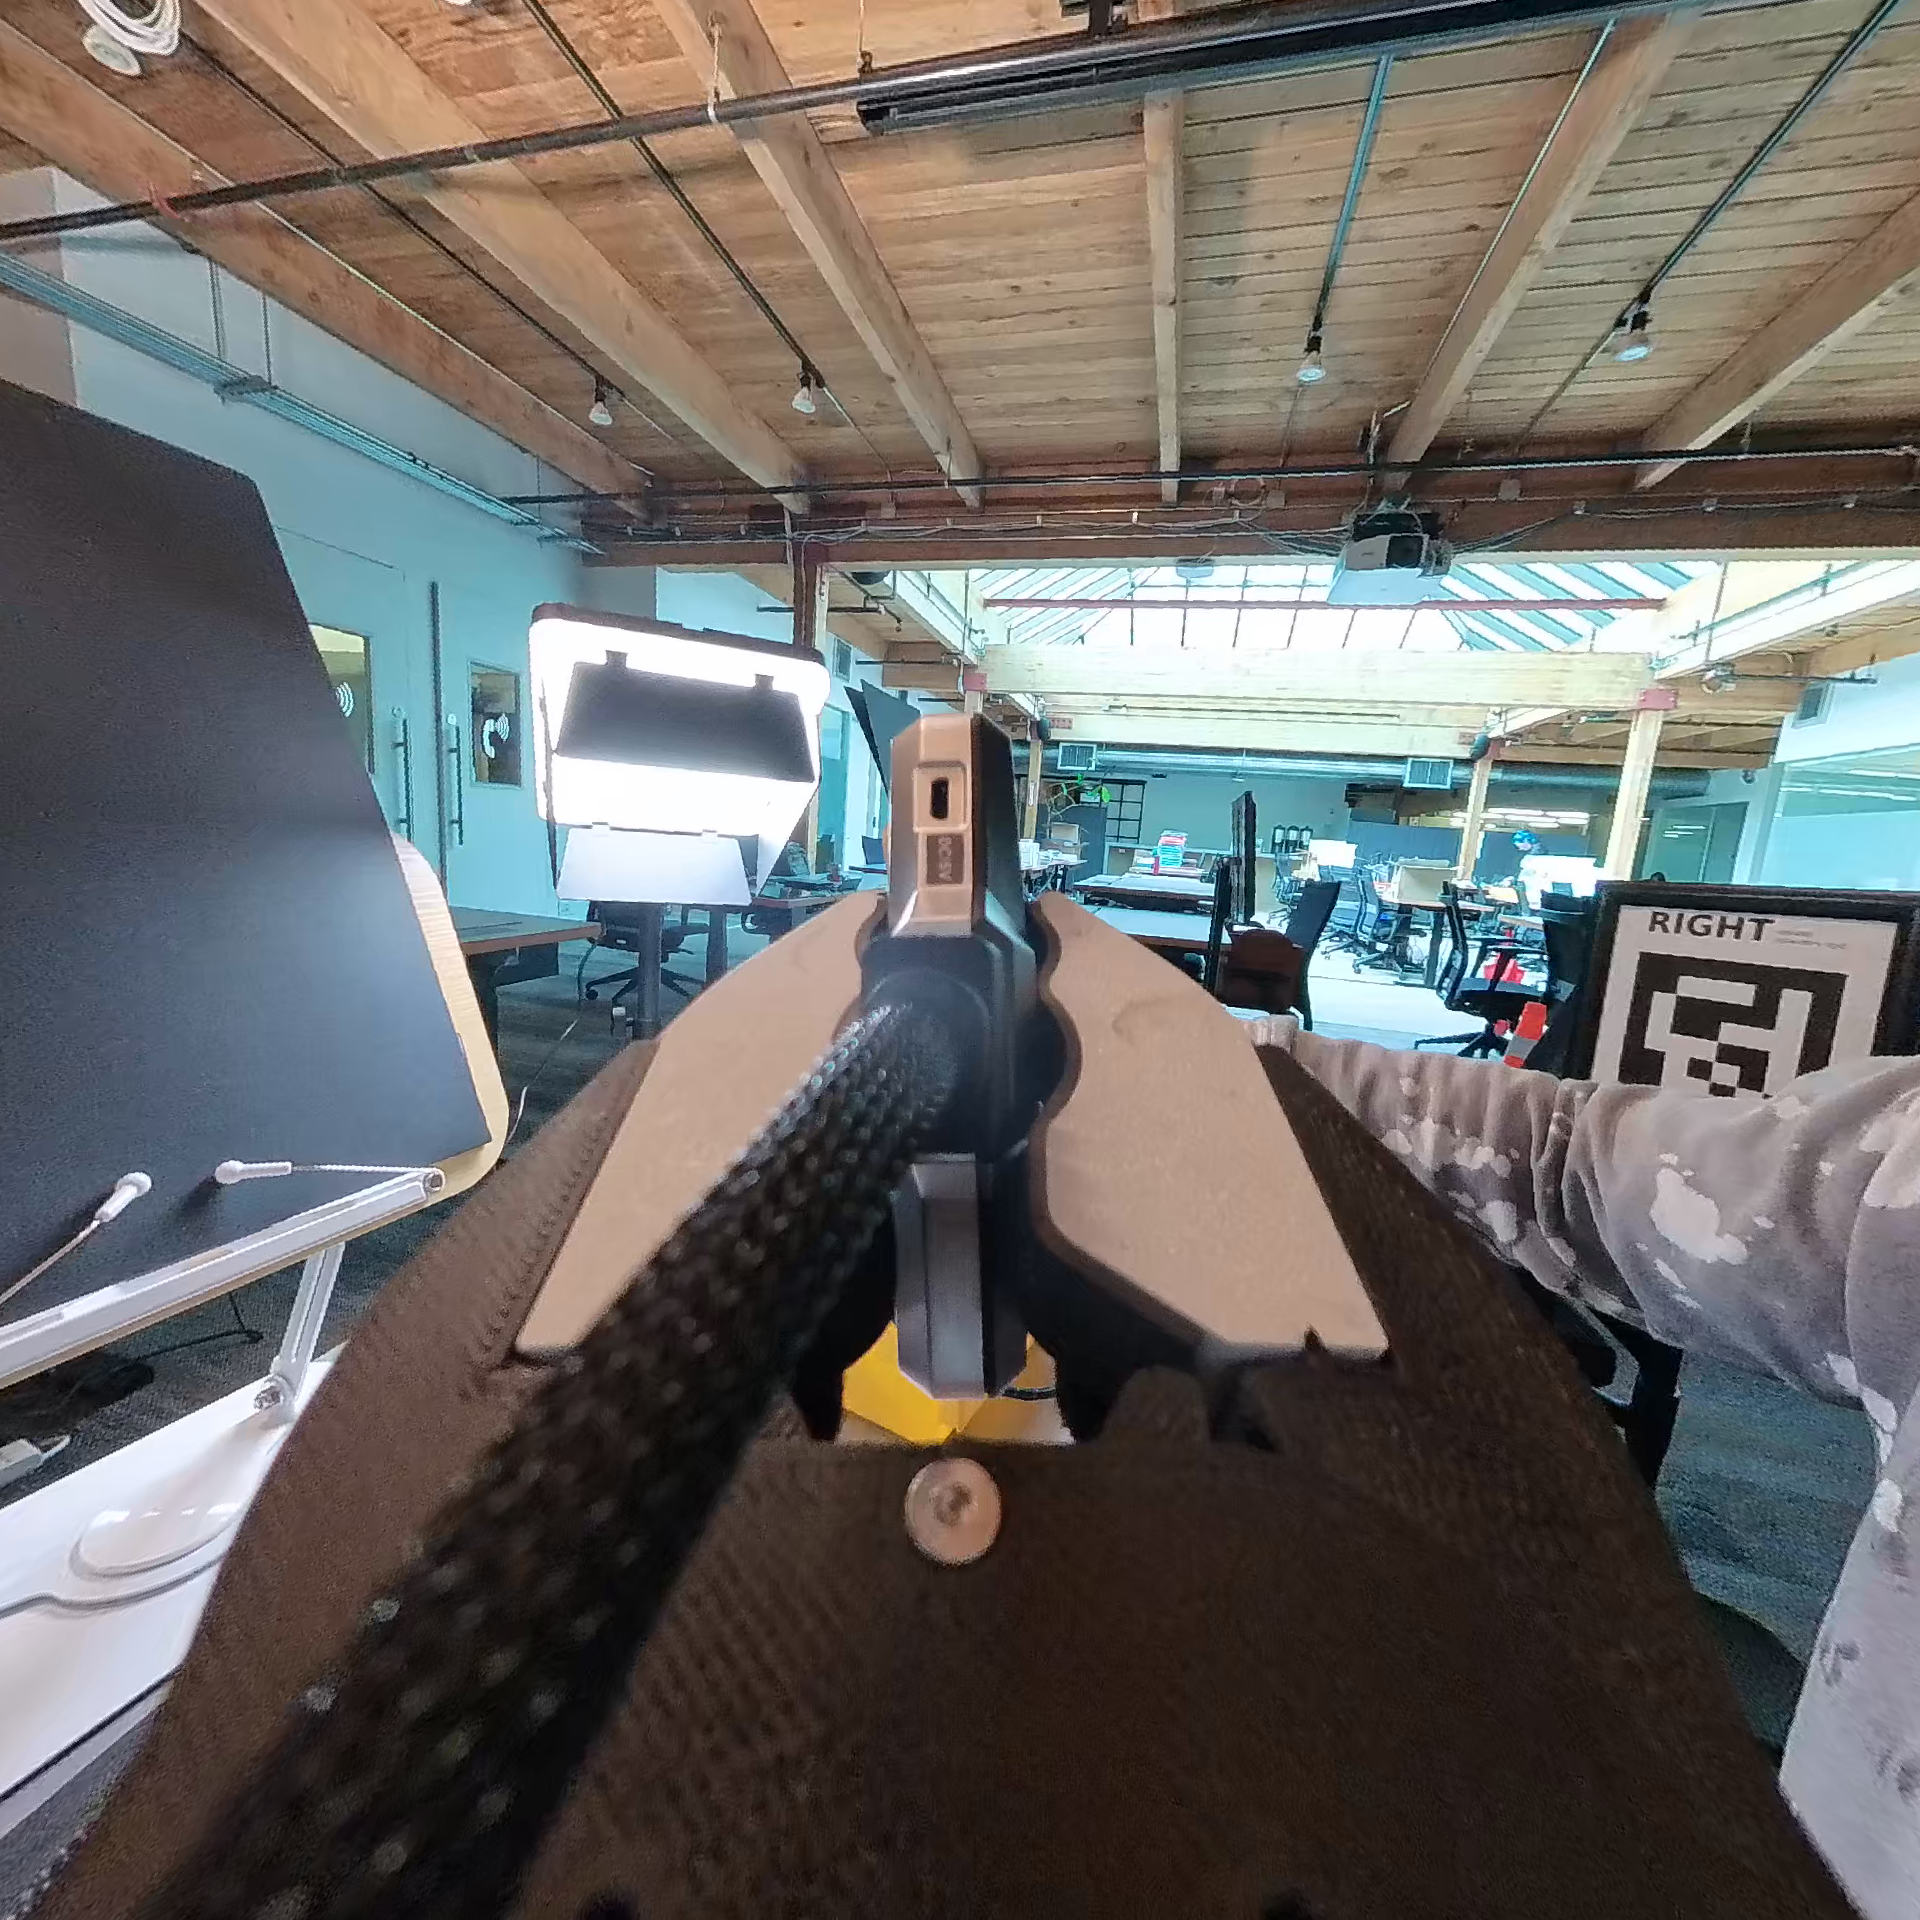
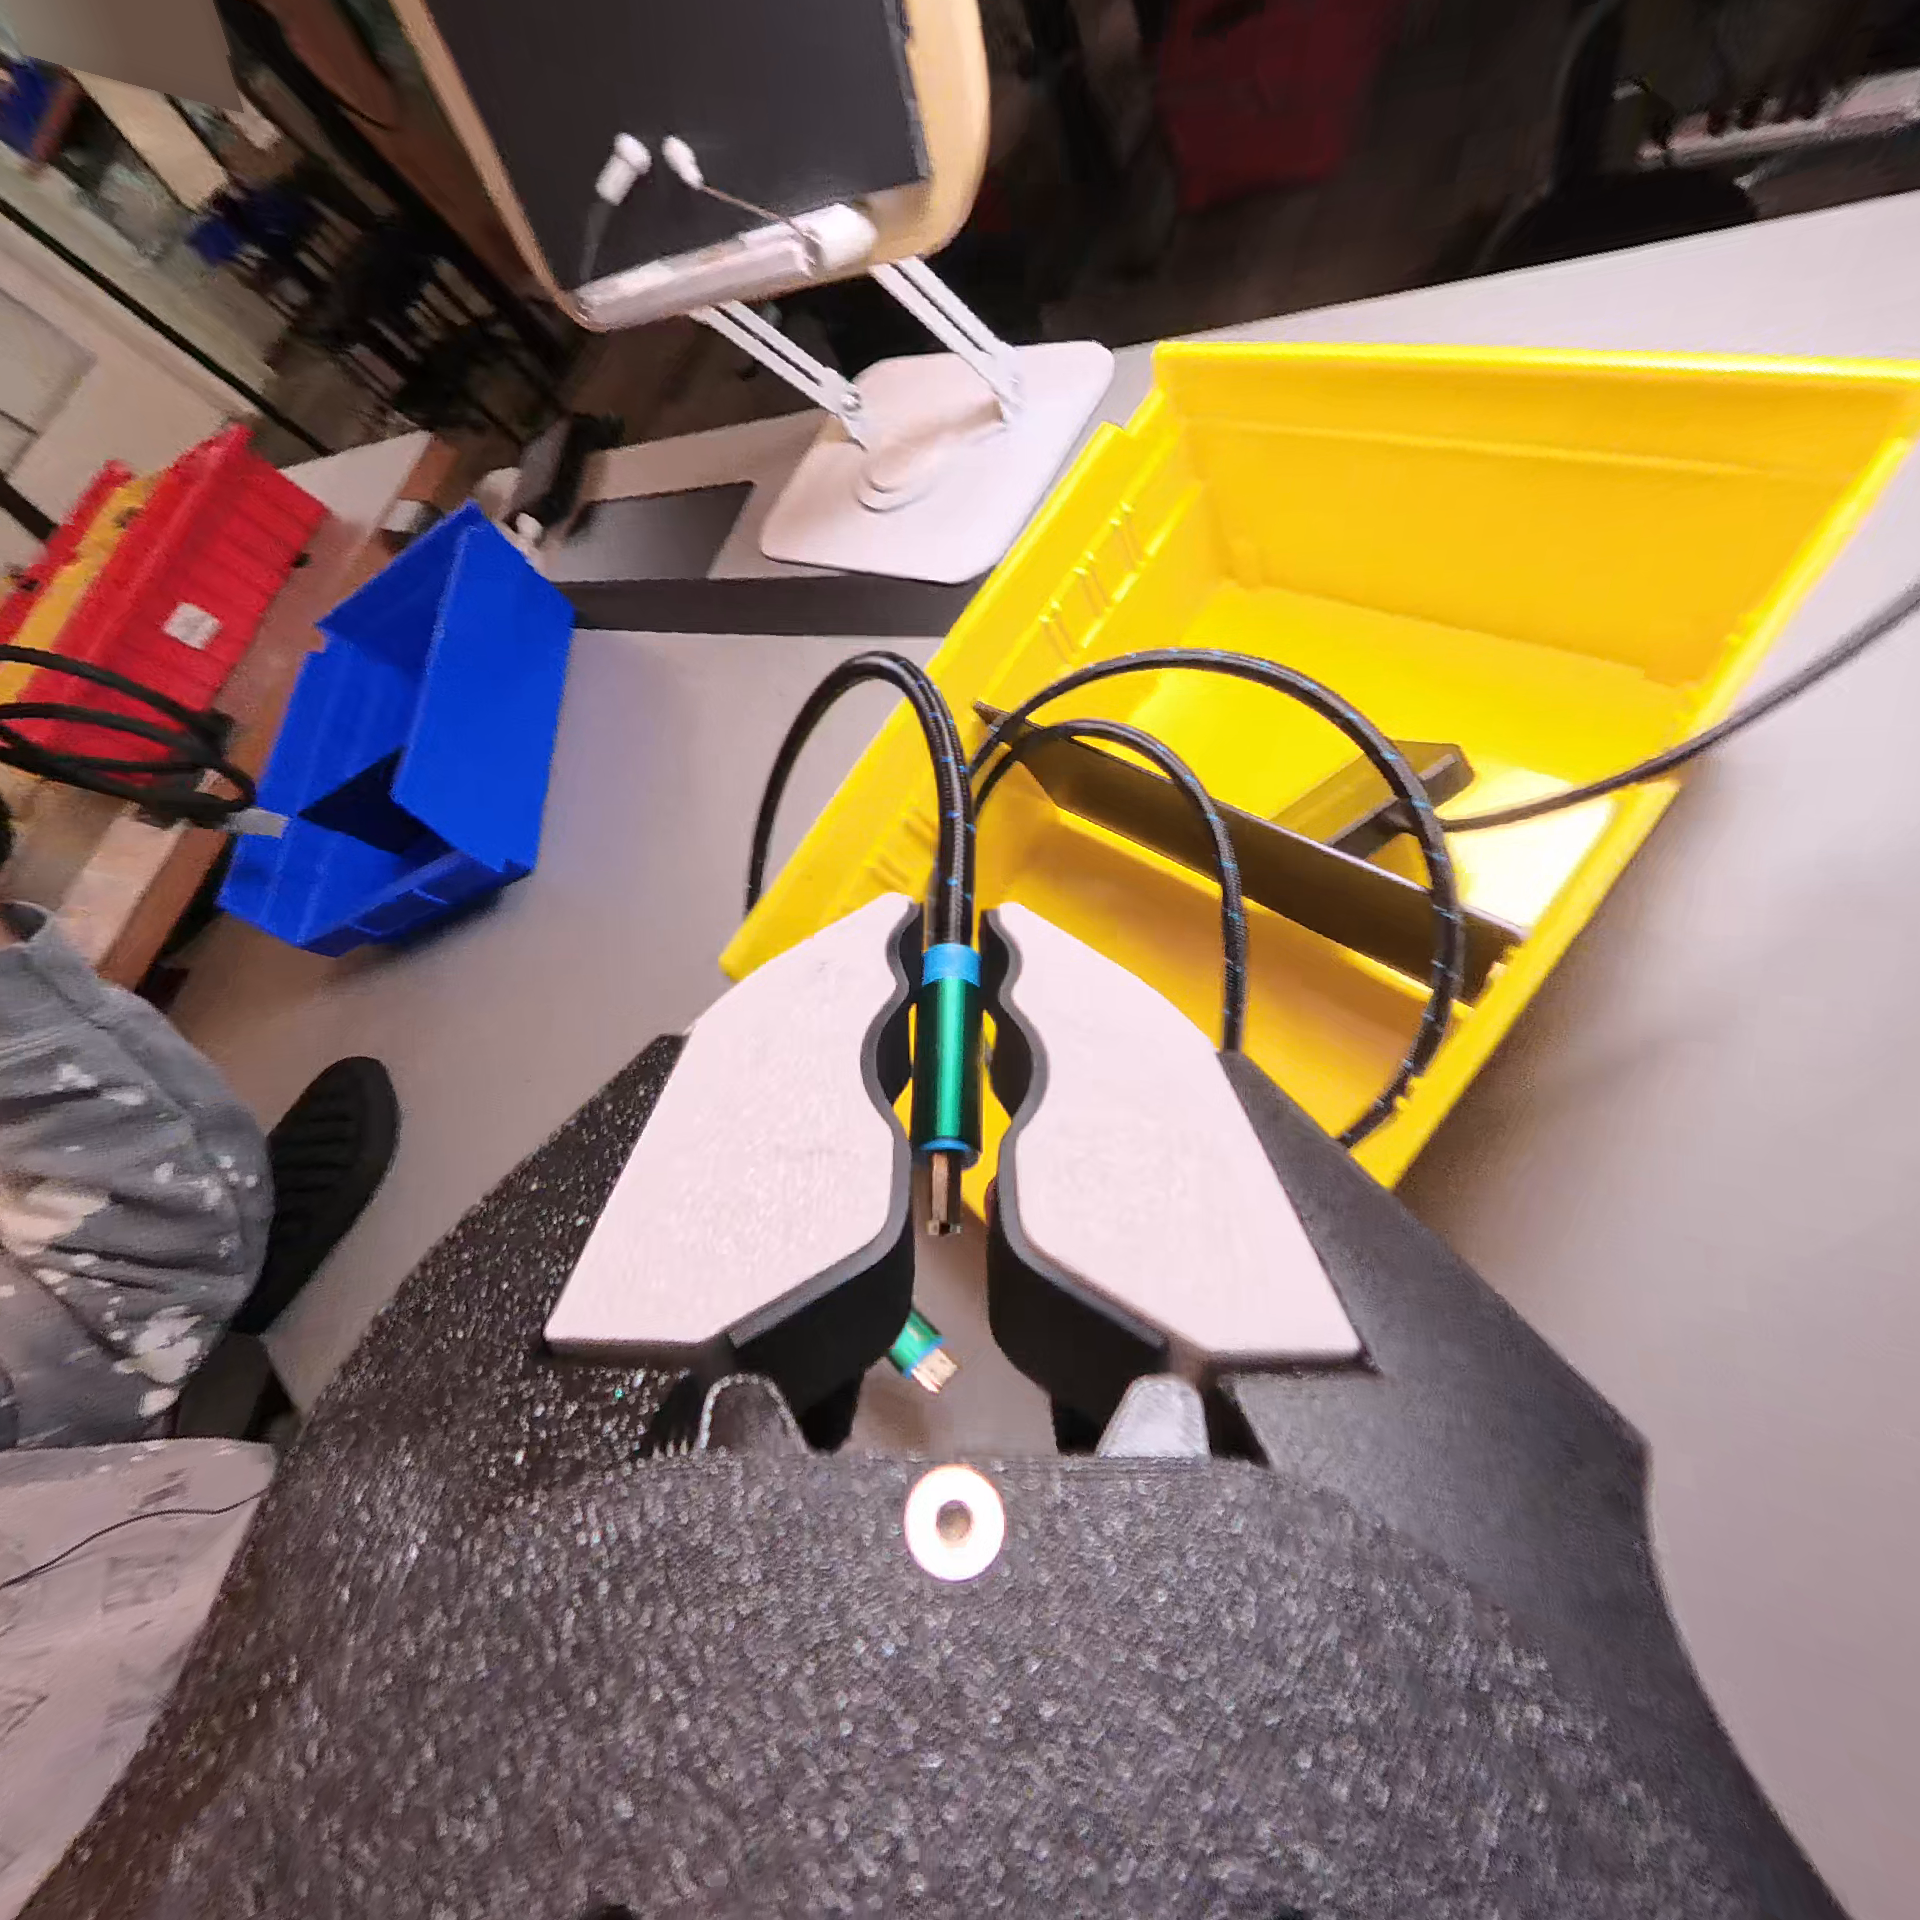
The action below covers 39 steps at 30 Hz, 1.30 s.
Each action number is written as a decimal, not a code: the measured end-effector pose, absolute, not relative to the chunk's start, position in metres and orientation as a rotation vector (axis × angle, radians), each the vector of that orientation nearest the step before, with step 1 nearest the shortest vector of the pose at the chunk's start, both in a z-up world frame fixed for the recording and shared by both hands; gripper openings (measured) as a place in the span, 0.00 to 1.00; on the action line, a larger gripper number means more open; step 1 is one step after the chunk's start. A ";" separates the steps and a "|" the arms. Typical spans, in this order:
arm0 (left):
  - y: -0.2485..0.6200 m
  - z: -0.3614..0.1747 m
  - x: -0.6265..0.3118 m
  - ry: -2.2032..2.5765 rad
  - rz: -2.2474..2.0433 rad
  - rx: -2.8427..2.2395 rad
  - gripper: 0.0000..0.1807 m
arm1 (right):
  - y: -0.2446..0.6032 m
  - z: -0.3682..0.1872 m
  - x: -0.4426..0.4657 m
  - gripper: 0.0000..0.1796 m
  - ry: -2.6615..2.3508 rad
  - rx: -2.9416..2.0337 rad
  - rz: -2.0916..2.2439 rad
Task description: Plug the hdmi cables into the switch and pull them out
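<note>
A glaring white rectangular softbox light panel (image 1: 675, 769) burns out beyond the left tool; its near thick black braided cable (image 1: 665, 1351) blurs, perhaps defocused; edges bow.

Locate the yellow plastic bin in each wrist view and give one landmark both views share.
Left wrist view: only a sliver of the yellow plastic bin shows, low centre.
Right wrist view: it fills the upper right, on the table.
Shared landmark: the black panel on a white stand.

clear: grey table (image 2: 623, 935) left | blocked: yellow bin (image 2: 1507, 499), cable loops (image 2: 1226, 821) ahead
</note>
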<state>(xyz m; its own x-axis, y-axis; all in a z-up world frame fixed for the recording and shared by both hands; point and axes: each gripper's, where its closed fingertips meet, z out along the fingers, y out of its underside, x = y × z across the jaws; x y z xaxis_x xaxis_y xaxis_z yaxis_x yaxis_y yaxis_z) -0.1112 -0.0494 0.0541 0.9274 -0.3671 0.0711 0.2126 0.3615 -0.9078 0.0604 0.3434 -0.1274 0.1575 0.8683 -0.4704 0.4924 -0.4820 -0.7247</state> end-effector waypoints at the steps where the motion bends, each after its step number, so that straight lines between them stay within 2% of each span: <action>1: -0.048 0.052 -0.112 0.149 -0.377 -1.148 0.13 | 0.350 -0.130 0.062 0.05 -1.284 -2.054 1.203; 6: -0.039 0.046 -0.111 0.147 -0.385 -1.173 0.13 | 0.371 -0.116 0.049 0.05 -1.191 -2.020 1.136; 13: -0.036 0.043 -0.112 0.144 -0.388 -1.186 0.13 | 0.404 -0.065 0.035 0.05 -0.842 -1.863 1.326; 17: -0.039 0.043 -0.117 0.133 -0.386 -1.181 0.13 | 0.425 -0.092 0.054 0.05 -0.792 -1.907 1.133; 21: -0.042 0.044 -0.123 0.118 -0.390 -1.170 0.13 | 0.411 -0.133 0.062 0.05 -0.952 -1.969 0.924; 30: -0.036 0.038 -0.125 0.106 -0.403 -1.190 0.13 | 0.363 -0.213 0.083 0.08 -1.823 -1.909 0.040; 35: -0.036 0.035 -0.128 0.099 -0.400 -1.196 0.13 | 0.359 -0.206 0.085 0.21 -1.916 -1.847 -0.044; 39: -0.038 0.035 -0.134 0.085 -0.404 -1.195 0.13 | 0.360 -0.170 0.085 0.24 -1.864 -1.841 0.070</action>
